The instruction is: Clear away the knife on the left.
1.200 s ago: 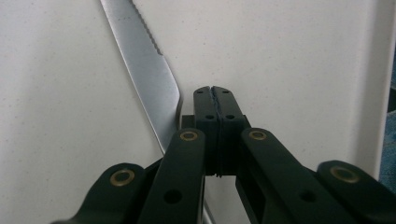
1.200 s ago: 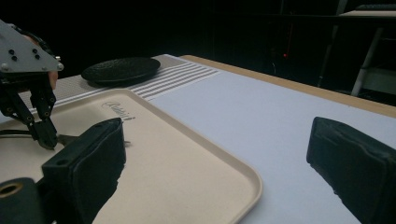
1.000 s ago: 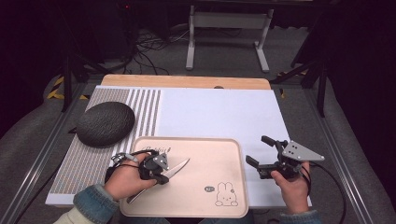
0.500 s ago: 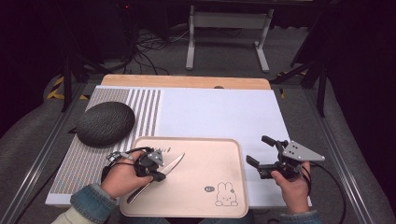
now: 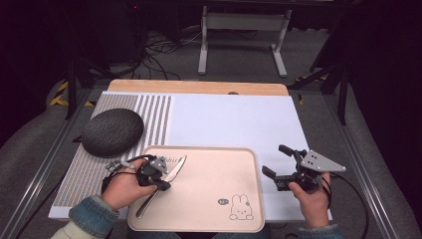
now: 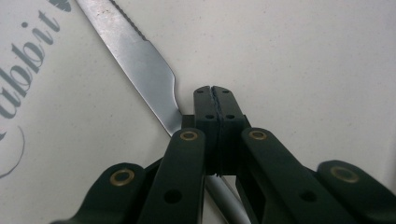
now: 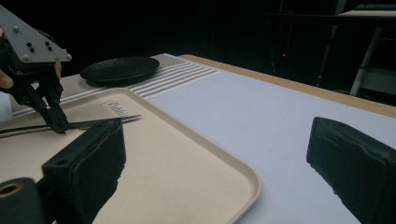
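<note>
A table knife [image 5: 175,168] lies slanted across the left part of a pink tray [image 5: 209,199] that has a rabbit drawing. My left gripper [image 5: 161,184] is shut and points down at the knife's neck. In the left gripper view the pads [image 6: 205,109] press together with no gap, and the blade [image 6: 135,56] runs out from under them. The right gripper view shows its tip [image 7: 58,126] touching the knife [image 7: 93,123]. My right gripper [image 5: 277,160] is open beside the tray's right edge, holding nothing, with its jaws [image 7: 217,140] wide apart above the tray rim [image 7: 252,179].
A dark round textured pad [image 5: 112,132] sits on the striped left part of the white mat [image 5: 229,119], just behind the tray's left corner. A wooden strip [image 5: 199,87] edges the table's far side. Metal frame rails run along both sides.
The left gripper has shifted slightly left and away, and the knife's blade end has swung the same way while the handle end stayed put. The right gripper has not moved.
</note>
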`<state>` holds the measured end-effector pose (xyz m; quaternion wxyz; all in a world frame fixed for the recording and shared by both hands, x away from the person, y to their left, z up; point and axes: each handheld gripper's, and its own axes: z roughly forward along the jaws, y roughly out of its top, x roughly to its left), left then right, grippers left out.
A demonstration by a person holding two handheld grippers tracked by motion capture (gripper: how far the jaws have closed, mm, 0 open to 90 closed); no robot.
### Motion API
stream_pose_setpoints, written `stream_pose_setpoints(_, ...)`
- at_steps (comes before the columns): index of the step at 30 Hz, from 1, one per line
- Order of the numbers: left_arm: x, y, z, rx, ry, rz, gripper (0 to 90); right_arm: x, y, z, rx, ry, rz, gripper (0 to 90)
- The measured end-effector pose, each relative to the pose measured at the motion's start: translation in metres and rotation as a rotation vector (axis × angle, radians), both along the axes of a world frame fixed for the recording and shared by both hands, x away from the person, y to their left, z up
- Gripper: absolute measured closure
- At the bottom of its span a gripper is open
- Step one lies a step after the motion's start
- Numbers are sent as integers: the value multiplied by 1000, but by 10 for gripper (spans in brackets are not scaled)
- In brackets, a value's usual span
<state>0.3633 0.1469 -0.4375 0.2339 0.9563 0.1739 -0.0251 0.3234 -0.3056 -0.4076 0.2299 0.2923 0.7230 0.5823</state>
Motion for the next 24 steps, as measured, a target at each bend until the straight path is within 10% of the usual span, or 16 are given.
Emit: stream_pose_setpoints(24,0,23,-2,-27,-23,82,900,0,1,0,-3,2,-1,56)
